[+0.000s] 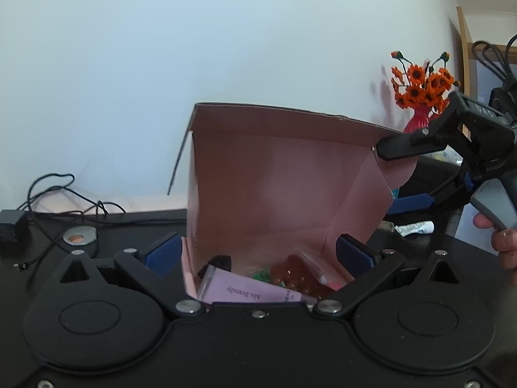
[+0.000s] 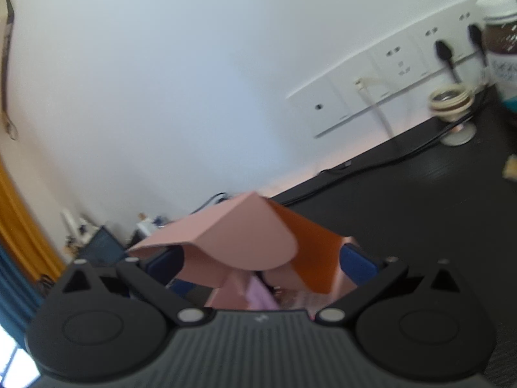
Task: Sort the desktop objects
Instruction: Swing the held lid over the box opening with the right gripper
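Now your right gripper (image 1: 392, 177) straddles the pink box's lid flap (image 1: 381, 152), jaws spread, not visibly clamped. Your left gripper (image 1: 258, 252) sits wide open around the pink box (image 1: 274, 177) on the desk (image 1: 420, 245), holding nothing.

Your left view was bright w/ soft daylight, sharp; right view was motion-blurred, heavy fisheye bending at edges.

i see a red vase of orange flowers (image 1: 420, 90) near the desk's (image 2: 404, 200) back edge, black cables (image 1: 64, 207) along it, and wall sockets (image 2: 387, 74) above a tape roll (image 2: 450, 100).
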A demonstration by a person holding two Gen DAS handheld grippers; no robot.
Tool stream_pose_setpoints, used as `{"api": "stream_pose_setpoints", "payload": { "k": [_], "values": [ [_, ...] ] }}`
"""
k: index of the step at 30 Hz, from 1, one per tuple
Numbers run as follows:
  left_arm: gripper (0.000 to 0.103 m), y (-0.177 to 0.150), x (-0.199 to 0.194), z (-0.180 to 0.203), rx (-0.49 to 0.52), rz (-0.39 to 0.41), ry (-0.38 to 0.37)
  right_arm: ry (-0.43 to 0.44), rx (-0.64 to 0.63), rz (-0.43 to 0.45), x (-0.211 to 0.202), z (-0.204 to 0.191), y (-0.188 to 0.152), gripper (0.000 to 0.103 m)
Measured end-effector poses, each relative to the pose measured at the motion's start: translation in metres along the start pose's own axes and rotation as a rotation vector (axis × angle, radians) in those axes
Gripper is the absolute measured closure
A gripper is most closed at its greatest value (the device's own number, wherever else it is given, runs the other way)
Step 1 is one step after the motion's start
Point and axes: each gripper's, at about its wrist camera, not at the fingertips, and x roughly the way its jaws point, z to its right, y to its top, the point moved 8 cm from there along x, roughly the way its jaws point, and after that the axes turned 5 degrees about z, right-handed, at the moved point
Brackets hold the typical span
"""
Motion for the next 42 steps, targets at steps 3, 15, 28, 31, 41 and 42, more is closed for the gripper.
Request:
{"api": "stream_pose_setpoints", "payload": {
  "k": [3, 15, 28, 31, 41, 42],
  "values": [
    [0.000, -0.002, 0.001, 0.004, 0.033, -0.010, -0.006, -0.097, -0.067, 0.016, -0.010, 0.009, 0.001, 0.001],
    [0.000, -0.002, -0.003, 0.006, 0.013, 0.015, -0.024, -0.126, -0.305, -0.017, -0.011, -0.013, -0.020, 0.001],
    [0.000, 0.001, -0.012, 0.012, 0.054, 0.044, -0.038, 0.071, -0.088, -0.013, 0.014, -0.042, -0.019, 0.001],
    [0.000, 0.001, -0.008, 0.012, 0.061, 0.054, -0.019, 0.061, -0.094, -0.004, 0.019, -0.041, -0.018, 0.001],
    [0.000, 0.004, -0.002, 0.004, -0.025, 0.046, -0.028, 0.036, -0.110, 0.005, 0.023, -0.045, -0.020, 0.001],
    [0.000, 0.003, -0.002, 0.004, -0.019, 0.040, -0.027, 0.037, -0.111, 0.002, 0.022, -0.044, -0.022, 0.001]
  ]
}}
